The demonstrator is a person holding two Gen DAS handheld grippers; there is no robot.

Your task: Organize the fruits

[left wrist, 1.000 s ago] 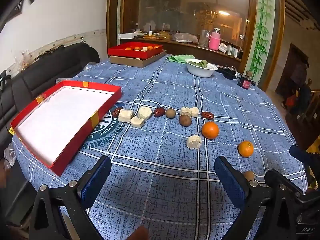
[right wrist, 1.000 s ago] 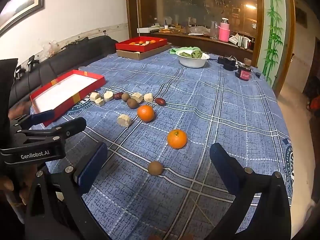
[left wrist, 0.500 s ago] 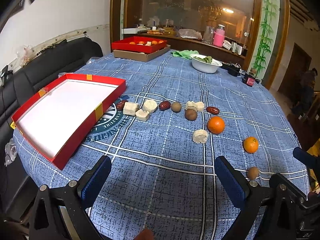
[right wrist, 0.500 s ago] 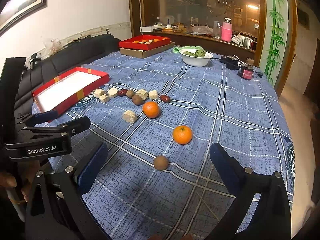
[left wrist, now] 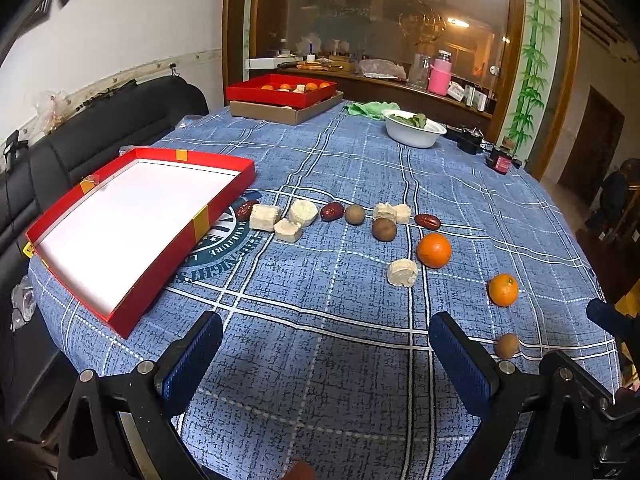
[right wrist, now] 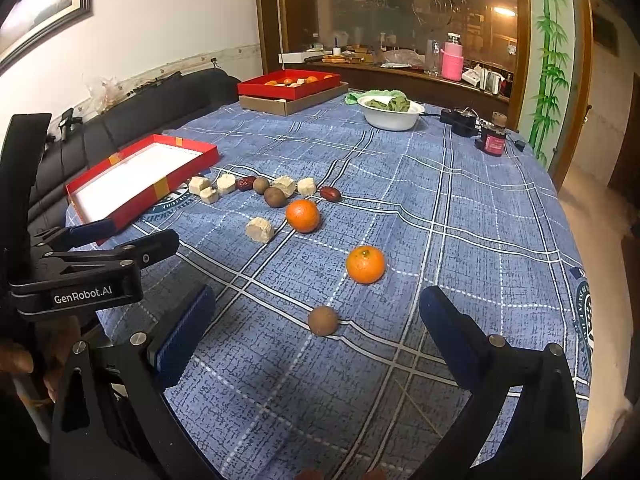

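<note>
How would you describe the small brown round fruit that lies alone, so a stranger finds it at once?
Start at the blue checked tablecloth and find the nearer orange, apart from the main row. Just in front of it, closest to the open right tongs, lies the lone brown fruit: small, dull, round, with nothing touching it.

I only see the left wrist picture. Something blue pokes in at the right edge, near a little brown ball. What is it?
Observer: That is part of the right gripper. Its jaws stand wide open and hold nothing.
Operator: And where is the brown ball relative to it?
Observer: The small brown fruit lies on the tablecloth straight ahead of those jaws, roughly centred between them, and nothing touches it.
Operator: Is anything written on the tool I am looking through?
Observer: Yes. The left gripper carries a white label on its side that reads GenRobot.AI.
</note>
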